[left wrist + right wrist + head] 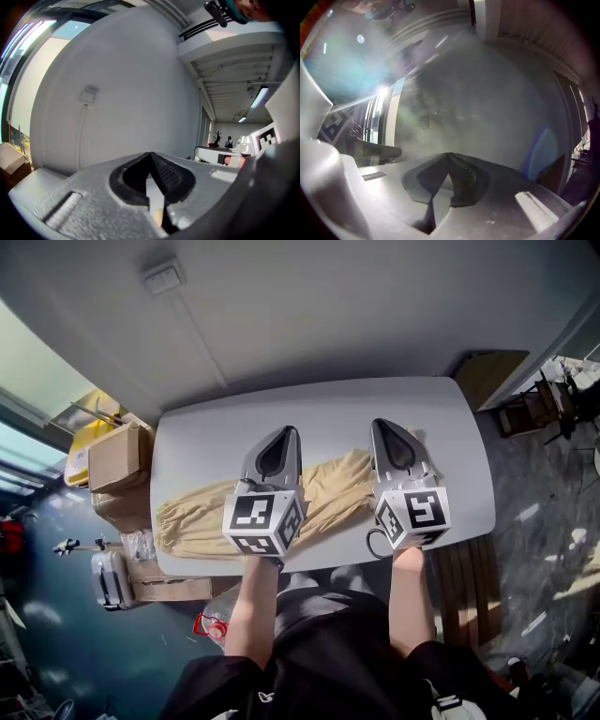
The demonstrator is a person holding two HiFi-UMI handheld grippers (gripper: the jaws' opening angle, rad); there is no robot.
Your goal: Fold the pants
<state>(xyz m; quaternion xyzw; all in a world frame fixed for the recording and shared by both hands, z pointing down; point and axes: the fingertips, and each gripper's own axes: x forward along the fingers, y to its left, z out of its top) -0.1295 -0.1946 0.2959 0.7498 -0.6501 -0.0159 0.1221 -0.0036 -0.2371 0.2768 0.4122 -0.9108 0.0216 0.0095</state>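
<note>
Tan pants lie lengthwise across the near half of the grey table, elastic waistband at the left, legs running right under both grippers. My left gripper hovers over the middle of the pants, pointing away from me, jaws shut with nothing between them. My right gripper hovers over the pants' right end, also shut and empty. In the left gripper view the left gripper has its tips together, with a sliver of tan pants below. In the right gripper view the right gripper is closed against the grey wall.
Cardboard boxes and a yellow item stand left of the table, with a silver case on the floor. A brown board leans at the far right corner. A small wall box sits on the wall behind.
</note>
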